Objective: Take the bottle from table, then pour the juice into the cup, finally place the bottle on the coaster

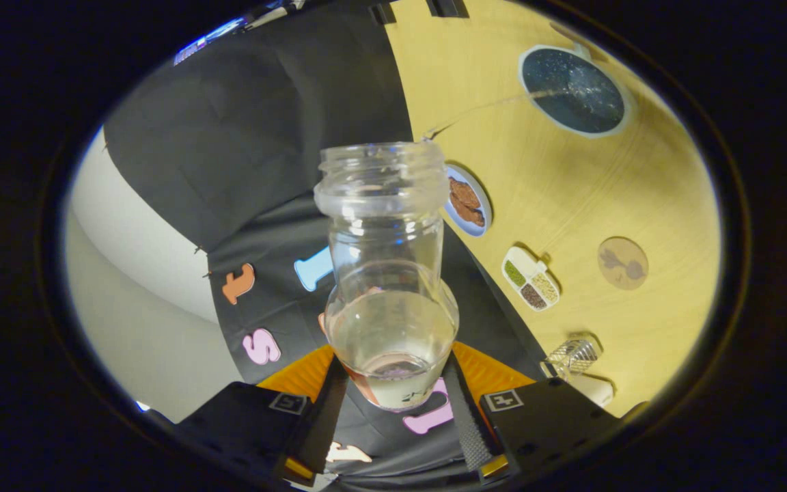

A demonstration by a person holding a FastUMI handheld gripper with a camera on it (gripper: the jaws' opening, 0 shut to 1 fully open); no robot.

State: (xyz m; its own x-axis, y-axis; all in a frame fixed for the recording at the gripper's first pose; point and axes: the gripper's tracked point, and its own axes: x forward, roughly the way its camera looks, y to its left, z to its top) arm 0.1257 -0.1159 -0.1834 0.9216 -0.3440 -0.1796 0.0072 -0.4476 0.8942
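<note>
The gripper (397, 403) holds the bottle (388, 273) between its two fingers; both fingers (322, 417) press on the lower part of the bottle from the two sides. The bottle is clear, without cap, and it is tilted strongly, so the wooden table (571, 184) appears rotated behind it. A little pale juice lies in the bottle. From the mouth of the bottle a thin stream of juice (482, 109) goes to the dark cup (573, 91), which stands well apart on the table. Beside the bottle's neck there is a small plate with brown food (466, 200). Further are a small tray with grains (531, 279), a round coaster (622, 263) and a wire basket (573, 355).
</note>
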